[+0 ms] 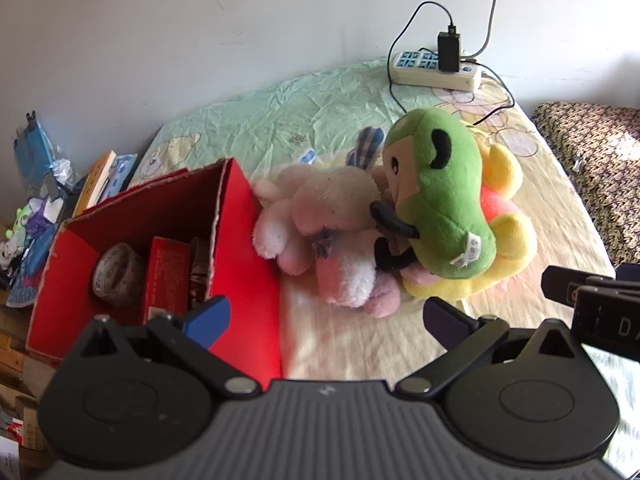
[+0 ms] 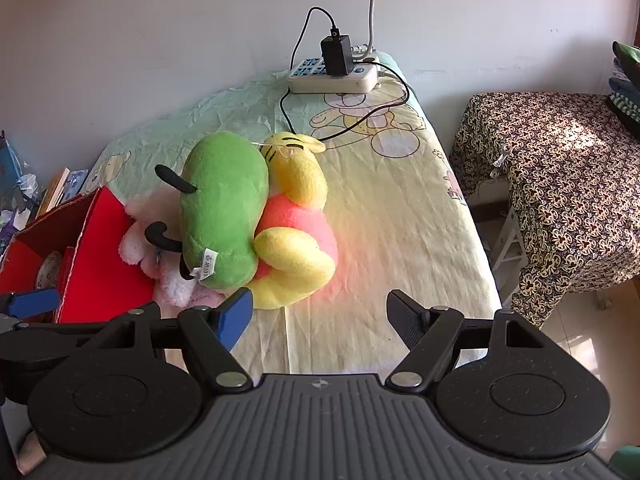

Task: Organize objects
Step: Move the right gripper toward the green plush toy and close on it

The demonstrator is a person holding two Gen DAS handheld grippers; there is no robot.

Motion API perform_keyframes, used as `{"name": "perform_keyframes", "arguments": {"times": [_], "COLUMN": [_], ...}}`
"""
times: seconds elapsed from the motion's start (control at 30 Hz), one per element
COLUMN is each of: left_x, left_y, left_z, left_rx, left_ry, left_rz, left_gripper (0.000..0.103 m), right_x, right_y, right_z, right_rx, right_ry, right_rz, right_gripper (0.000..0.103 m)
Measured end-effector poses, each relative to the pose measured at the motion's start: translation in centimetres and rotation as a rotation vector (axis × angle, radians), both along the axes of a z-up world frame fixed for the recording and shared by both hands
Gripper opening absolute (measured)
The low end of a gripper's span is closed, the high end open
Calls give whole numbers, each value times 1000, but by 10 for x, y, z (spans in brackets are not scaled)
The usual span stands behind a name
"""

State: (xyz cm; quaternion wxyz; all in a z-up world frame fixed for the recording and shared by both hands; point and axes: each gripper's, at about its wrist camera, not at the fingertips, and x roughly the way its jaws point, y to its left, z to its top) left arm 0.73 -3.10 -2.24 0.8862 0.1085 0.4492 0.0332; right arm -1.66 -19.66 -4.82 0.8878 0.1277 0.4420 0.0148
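A pile of plush toys lies on the bed: a green monkey (image 1: 440, 200) (image 2: 224, 200) on top, a yellow and pink bear (image 1: 504, 216) (image 2: 296, 224) to its right, a pale pink plush (image 1: 320, 224) (image 2: 160, 256) to its left. A red cardboard box (image 1: 168, 248) (image 2: 108, 256) stands left of the pile, holding a tape roll (image 1: 118, 274) and a red packet (image 1: 166, 276). My left gripper (image 1: 328, 322) is open and empty, near the box's corner. My right gripper (image 2: 320, 314) is open and empty, in front of the bear.
A white power strip (image 1: 436, 68) (image 2: 334, 76) with a black charger and cables lies at the bed's far end. Books and clutter (image 1: 44, 196) sit left of the box. A patterned cloth-covered table (image 2: 560, 184) stands right of the bed. The wall runs behind.
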Motion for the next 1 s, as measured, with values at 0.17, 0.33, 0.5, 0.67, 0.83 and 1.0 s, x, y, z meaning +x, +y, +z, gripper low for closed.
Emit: {"name": "perform_keyframes", "arguments": {"times": [0.17, 0.33, 0.5, 0.67, 0.83, 1.0], "left_x": [7, 7, 14, 18, 18, 20], "left_y": [1, 5, 0, -1, -3, 1], "left_z": [-2, 2, 1, 5, 7, 7], "left_rx": [7, -93, -56, -53, -5, -1], "left_ry": [-3, -31, -43, -44, -58, -51], "left_rz": [4, -60, -95, -93, -76, -54], "left_gripper": [103, 103, 103, 103, 103, 103], "right_x": [6, 10, 15, 17, 16, 16], "right_y": [-6, -10, -11, -14, -12, -9], "right_z": [-1, -1, 4, 11, 17, 19], "right_rx": [18, 62, 86, 114, 114, 116], "right_ry": [-1, -11, -34, -59, -83, -92], "right_rz": [-13, -4, 4, 1, 9, 21], "right_gripper": [74, 74, 73, 73, 73, 73]}}
